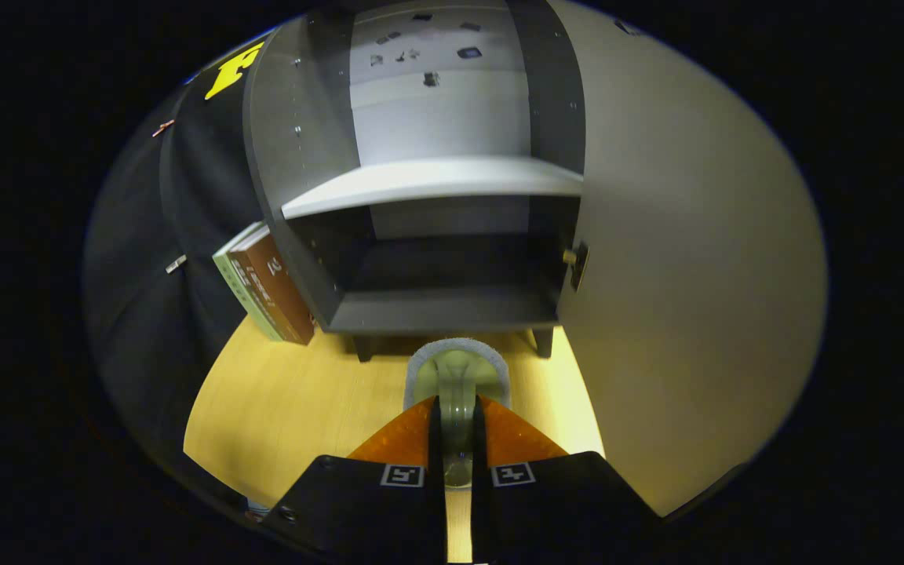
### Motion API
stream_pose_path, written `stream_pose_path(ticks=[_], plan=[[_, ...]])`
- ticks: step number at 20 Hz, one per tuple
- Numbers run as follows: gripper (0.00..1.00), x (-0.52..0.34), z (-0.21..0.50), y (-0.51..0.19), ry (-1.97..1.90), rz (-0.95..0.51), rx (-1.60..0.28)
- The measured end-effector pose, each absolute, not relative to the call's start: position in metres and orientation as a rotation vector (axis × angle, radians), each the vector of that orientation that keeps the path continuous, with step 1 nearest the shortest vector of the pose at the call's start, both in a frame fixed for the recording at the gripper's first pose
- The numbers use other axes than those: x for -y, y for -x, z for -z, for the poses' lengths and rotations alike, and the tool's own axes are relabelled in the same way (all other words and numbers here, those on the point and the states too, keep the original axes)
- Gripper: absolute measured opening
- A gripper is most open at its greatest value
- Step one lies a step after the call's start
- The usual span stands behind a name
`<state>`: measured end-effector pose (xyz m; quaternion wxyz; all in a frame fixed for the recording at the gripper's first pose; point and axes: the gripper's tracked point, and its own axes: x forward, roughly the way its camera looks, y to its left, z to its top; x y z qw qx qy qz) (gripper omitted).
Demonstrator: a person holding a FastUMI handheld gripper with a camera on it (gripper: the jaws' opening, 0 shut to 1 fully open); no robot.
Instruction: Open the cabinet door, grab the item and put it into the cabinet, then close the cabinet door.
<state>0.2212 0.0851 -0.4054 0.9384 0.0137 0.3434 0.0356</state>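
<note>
The jaws pinch the item (458, 384), a pale handled thing, both fingers pressing its handle. At twelve o'clock beyond it the cabinet (436, 235) stands open on the table (295, 400), door (687, 275) swung toward three o'clock. Placing step; next, carry it forward onto the lower shelf (444, 308).

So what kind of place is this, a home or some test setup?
Likely a staged test booth: a small open cabinet stands on a wooden tabletop against black cloth, books beside it. The tool grips a cup-like item.
</note>
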Motion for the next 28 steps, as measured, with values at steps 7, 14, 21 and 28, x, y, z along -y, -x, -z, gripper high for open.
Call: stream_pose_path(ticks=[7,14,21,28], plan=[[0.16,-0.097,0.296,-0.31,0.019,-0.086,-0.454],[0.16,-0.115,0.233,-0.405,0.055,-0.084,-0.296],[0.16,-0.128,0.25,-0.483,0.036,-0.077,-0.307],[0.19,-0.132,0.294,-0.517,0.015,-0.064,-0.368]])
